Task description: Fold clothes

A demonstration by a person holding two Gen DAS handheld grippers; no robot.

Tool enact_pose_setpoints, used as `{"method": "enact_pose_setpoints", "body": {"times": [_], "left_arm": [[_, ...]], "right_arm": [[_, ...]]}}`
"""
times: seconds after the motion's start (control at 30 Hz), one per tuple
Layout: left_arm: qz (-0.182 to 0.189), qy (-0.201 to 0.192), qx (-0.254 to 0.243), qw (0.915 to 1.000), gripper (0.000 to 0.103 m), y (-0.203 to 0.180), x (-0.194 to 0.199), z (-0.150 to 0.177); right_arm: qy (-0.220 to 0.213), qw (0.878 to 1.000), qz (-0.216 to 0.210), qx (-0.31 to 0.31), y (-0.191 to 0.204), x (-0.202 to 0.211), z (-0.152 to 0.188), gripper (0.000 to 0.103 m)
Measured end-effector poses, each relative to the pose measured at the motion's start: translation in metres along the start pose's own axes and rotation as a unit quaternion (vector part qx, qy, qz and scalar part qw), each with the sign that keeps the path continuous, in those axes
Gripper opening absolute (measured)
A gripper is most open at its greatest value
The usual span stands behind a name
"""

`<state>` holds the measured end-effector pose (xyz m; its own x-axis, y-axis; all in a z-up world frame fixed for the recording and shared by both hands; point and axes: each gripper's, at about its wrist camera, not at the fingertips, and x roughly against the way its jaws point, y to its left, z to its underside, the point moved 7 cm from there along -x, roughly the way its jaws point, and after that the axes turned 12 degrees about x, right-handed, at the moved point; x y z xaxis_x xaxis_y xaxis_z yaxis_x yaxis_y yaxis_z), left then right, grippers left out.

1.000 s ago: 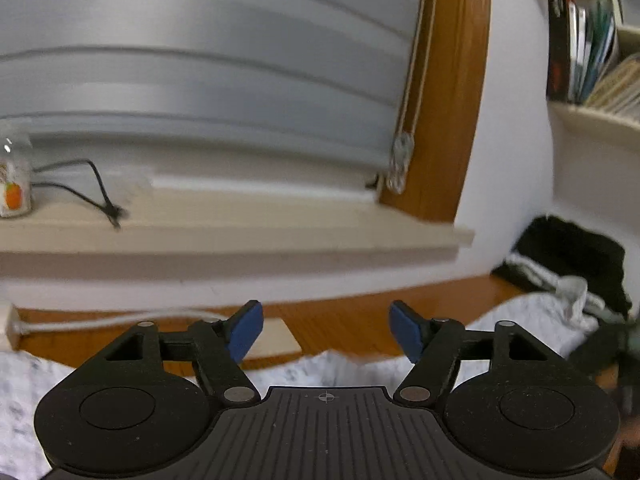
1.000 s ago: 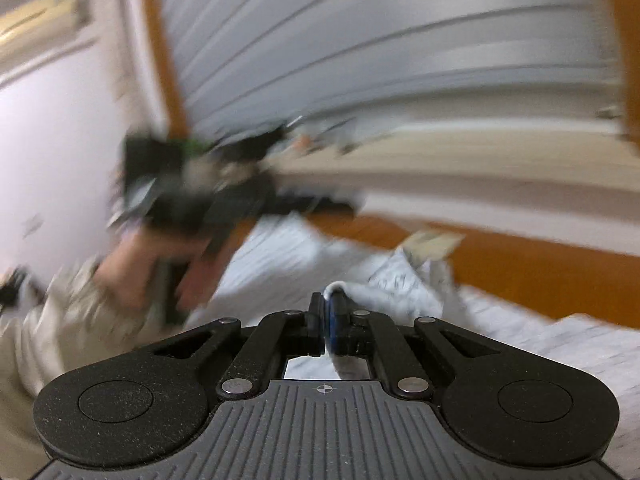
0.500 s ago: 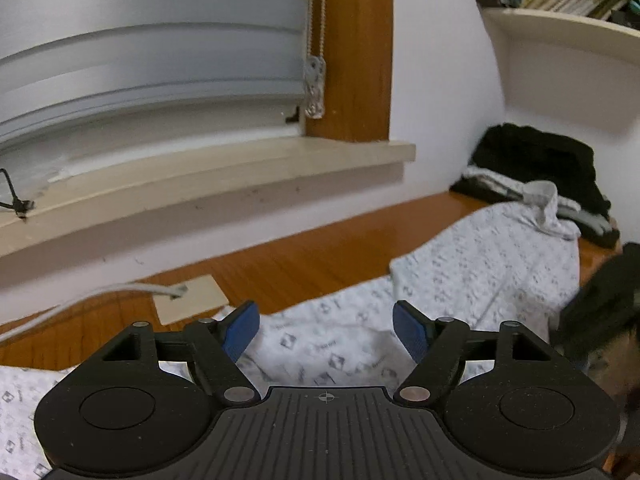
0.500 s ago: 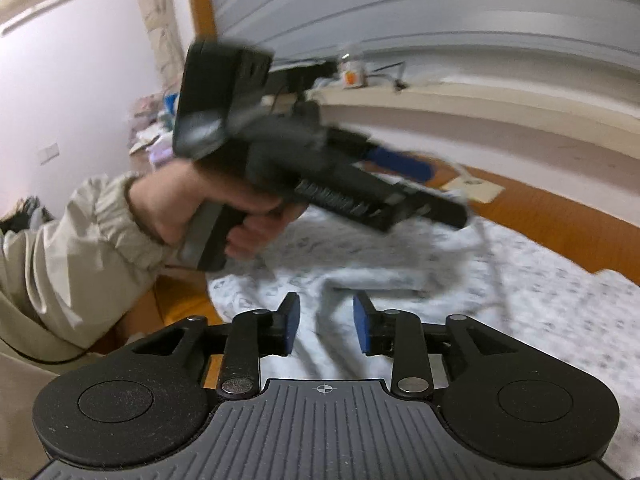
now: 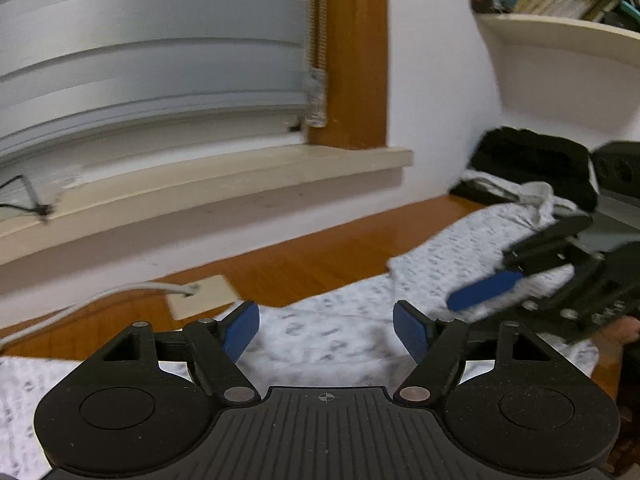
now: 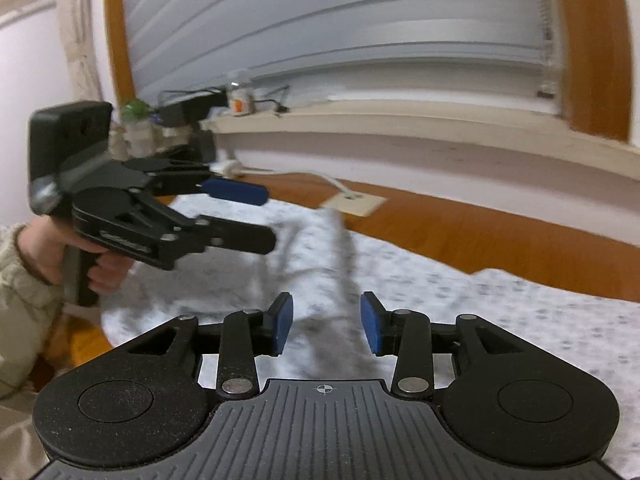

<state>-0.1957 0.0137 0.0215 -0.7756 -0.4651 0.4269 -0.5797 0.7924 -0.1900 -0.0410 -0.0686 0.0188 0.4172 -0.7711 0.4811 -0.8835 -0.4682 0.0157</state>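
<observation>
Left gripper [image 5: 326, 330] jaws wide, right gripper [image 6: 326, 326] jaws partly apart, both empty over white grey-patterned cloth garment [image 5: 332, 332].

The windowsill [image 5: 208, 184] is the landmark. Below and in front of it runs a bare strip of wooden floor [image 5: 320, 260], open for passage except for a pale wall plate [image 5: 200, 298] and its white cable [image 5: 80, 304] lying under the sill's left part. Nearer than that strip, the patterned white garment [image 6: 500, 312] covers the floor, low but rumpled, with a raised fold [image 6: 340, 248]. To the right of the sill's end, a pile of dark clothes [image 5: 532, 164] fills the corner under a bookshelf [image 5: 560, 36]. On the sill's left end, a jar [image 6: 239, 100] and cables take up the ledge.
</observation>
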Motion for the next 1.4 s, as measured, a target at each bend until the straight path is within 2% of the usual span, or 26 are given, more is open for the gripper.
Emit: {"method": "enact_pose_setpoints", "body": {"times": [0.1, 0.2, 0.27, 0.37, 0.4, 0.43, 0.47, 0.63, 0.8, 0.97, 1.17, 1.2, 1.3, 1.37, 1.4], "left_arm": [[-0.027, -0.010, 0.025, 0.9993, 0.077, 0.027, 0.014, 0.000], [-0.026, -0.010, 0.062, 0.9977, 0.077, 0.049, 0.032, 0.004], [-0.024, -0.013, 0.074, 0.9969, 0.077, 0.054, 0.042, 0.008], [-0.020, -0.016, 0.078, 0.9966, 0.077, 0.050, 0.055, 0.017], [-0.018, -0.017, 0.079, 0.9966, 0.077, 0.047, 0.058, 0.020], [-0.017, -0.019, 0.080, 0.9965, 0.077, 0.046, 0.062, 0.022], [-0.018, -0.023, 0.081, 0.9963, 0.078, 0.046, 0.065, 0.024], [-0.025, -0.041, 0.095, 0.9943, 0.079, 0.053, 0.078, 0.024], [-0.004, -0.035, 0.109, 0.9934, 0.079, 0.060, 0.071, 0.009], [0.004, -0.031, 0.093, 0.9951, 0.079, 0.047, 0.049, -0.001], [0.001, -0.036, 0.055, 0.9978, 0.080, 0.034, 0.027, -0.021], [0.001, -0.033, 0.048, 0.9983, 0.082, 0.032, 0.022, -0.022], [-0.012, -0.017, 0.028, 0.9994, 0.082, 0.033, 0.008, -0.017], [-0.018, -0.006, 0.023, 0.9996, 0.082, 0.037, 0.000, -0.011], [-0.019, -0.002, 0.022, 0.9996, 0.082, 0.039, -0.002, -0.008]], "right_arm": [[-0.010, 0.999, -0.034, -0.007, 0.016, -0.005, -0.008, 0.039], [-0.001, 0.998, -0.061, -0.016, 0.026, -0.014, -0.012, 0.040], [0.021, 0.998, -0.053, -0.021, 0.026, -0.025, -0.009, 0.043], [0.031, 0.997, -0.057, -0.043, 0.021, -0.037, -0.008, 0.043], [0.028, 0.996, -0.062, -0.050, 0.020, -0.039, -0.011, 0.039], [0.025, 0.996, -0.071, -0.053, 0.021, -0.039, -0.014, 0.018], [0.021, 0.995, -0.080, -0.049, 0.025, -0.040, -0.019, 0.007], [0.009, 0.991, -0.131, 0.000, 0.064, -0.038, -0.044, 0.006], [0.034, 0.984, -0.170, 0.036, 0.102, -0.030, -0.033, 0.006], [0.043, 0.980, -0.190, 0.041, 0.113, -0.020, -0.022, 0.006], [0.013, 0.971, -0.236, 0.032, 0.121, 0.005, -0.030, 0.006], [0.009, 0.969, -0.245, 0.033, 0.123, 0.008, -0.031, 0.006], [0.027, 0.967, -0.246, 0.066, 0.132, 0.009, -0.025, 0.017], [0.022, 0.970, -0.234, 0.067, 0.121, 0.013, -0.028, 0.041], [0.017, 0.975, -0.213, 0.065, 0.108, 0.015, -0.031, 0.045]]}}
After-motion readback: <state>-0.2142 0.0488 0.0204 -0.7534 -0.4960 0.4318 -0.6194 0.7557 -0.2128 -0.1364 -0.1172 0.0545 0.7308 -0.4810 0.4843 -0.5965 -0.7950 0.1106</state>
